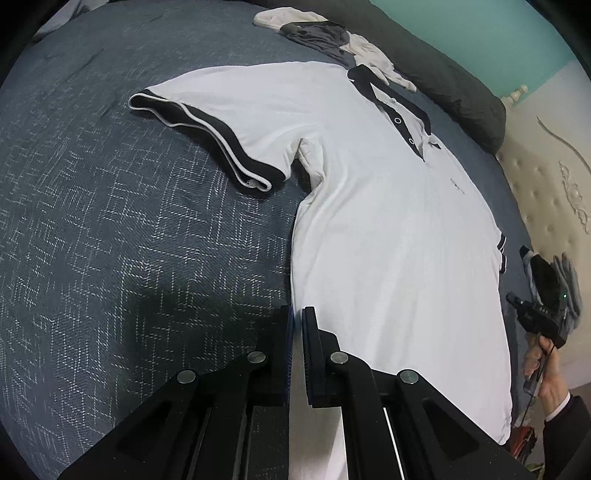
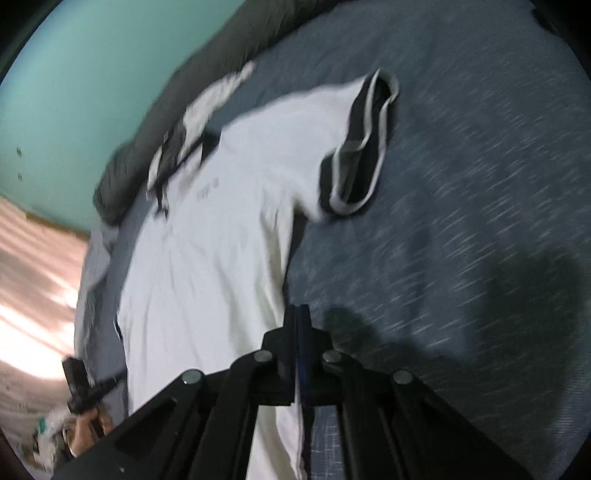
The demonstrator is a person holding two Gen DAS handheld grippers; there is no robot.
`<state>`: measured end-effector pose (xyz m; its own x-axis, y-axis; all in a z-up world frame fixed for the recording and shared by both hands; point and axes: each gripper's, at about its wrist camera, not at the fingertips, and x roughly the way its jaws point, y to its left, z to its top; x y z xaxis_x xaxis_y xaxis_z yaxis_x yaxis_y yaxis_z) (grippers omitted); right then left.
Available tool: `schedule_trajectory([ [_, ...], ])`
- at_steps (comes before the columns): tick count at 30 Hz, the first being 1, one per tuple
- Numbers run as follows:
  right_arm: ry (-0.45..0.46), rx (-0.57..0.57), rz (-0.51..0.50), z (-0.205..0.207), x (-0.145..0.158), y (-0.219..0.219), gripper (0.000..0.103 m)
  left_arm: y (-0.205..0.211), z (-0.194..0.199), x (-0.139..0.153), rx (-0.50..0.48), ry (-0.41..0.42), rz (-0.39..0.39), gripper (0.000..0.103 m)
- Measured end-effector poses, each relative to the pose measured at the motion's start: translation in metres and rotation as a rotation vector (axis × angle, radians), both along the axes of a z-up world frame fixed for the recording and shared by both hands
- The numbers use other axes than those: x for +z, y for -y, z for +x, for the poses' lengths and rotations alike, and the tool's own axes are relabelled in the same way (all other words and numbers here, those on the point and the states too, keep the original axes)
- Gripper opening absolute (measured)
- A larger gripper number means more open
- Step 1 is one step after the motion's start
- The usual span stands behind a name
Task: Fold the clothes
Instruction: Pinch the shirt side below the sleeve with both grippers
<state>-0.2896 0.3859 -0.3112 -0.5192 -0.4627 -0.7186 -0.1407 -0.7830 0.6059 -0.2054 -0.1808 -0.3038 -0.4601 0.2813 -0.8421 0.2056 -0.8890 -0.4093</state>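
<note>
White shirt (image 1: 388,240) spread face up on the bed (image 1: 110,258), collar (image 1: 391,99) at the far end near the dark pillow (image 1: 443,74), hem towards the cameras. Laid flat like this so that a side can be lifted and carried across the front in one clean fold.

Left gripper (image 1: 297,325) low at the shirt's side edge, near the hem. Jaws drawn narrow, with white cloth running between them, so apparently pinching that edge. Placed there, probably, because a grip low on the side seam controls the long fold line up to the sleeve (image 1: 207,136), which lies out to the side with its dark cuff open.

Right gripper (image 2: 297,325) seen through heavy blur. Jaws pressed nearly together, again with white cloth between them, so seemingly holding the shirt's edge as well, though hard to confirm.

Loose pile of clothes (image 1: 317,33) by the pillow, just beyond the collar, likely waiting for a turn.

No fold made yet. Next, presumably, raising the pinched edge and bringing sleeve and side over the middle. Main risk: thin cloth slipping out or dragging the whole shirt askew.
</note>
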Motion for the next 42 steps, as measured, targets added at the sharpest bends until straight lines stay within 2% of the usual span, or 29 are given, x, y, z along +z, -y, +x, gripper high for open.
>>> schedule_trajectory([
  [2, 0.013, 0.005, 0.004, 0.0, -0.002, -0.002, 0.0, 0.001, 0.001, 0.0, 0.002, 0.0, 0.0, 0.005],
  [5, 0.053, 0.021, -0.048, -0.005, -0.013, 0.002, 0.003, 0.002, 0.002, 0.0, 0.005, 0.001, 0.0, 0.005],
  [8, 0.081, 0.039, -0.006, -0.005, -0.016, 0.008, 0.005, 0.004, 0.004, 0.0, 0.008, 0.001, 0.0, 0.005],
  [13, 0.078, 0.122, 0.06, -0.001, -0.016, 0.031, 0.005, 0.006, 0.006, -0.001, 0.013, 0.002, 0.001, 0.005],
  [23, -0.006, 0.179, 0.107, 0.007, 0.009, 0.058, 0.005, 0.005, 0.009, -0.002, 0.013, -0.001, 0.011, 0.006],
  [33, 0.03, 0.191, 0.147, 0.013, 0.001, 0.069, 0.005, 0.004, 0.013, -0.001, 0.003, -0.002, 0.018, 0.009],
  [36, 0.05, 0.166, 0.131, 0.008, -0.005, 0.068, 0.005, 0.006, 0.013, -0.002, 0.011, -0.001, 0.022, 0.01],
  [40, 0.065, 0.087, 0.018, 0.0, -0.015, 0.055, 0.005, 0.007, 0.012, -0.002, 0.007, 0.0, 0.021, 0.011],
  [42, 0.074, 0.087, -0.003, -0.001, -0.019, 0.054, 0.005, 0.008, 0.012, -0.001, 0.006, -0.001, 0.02, 0.011],
])
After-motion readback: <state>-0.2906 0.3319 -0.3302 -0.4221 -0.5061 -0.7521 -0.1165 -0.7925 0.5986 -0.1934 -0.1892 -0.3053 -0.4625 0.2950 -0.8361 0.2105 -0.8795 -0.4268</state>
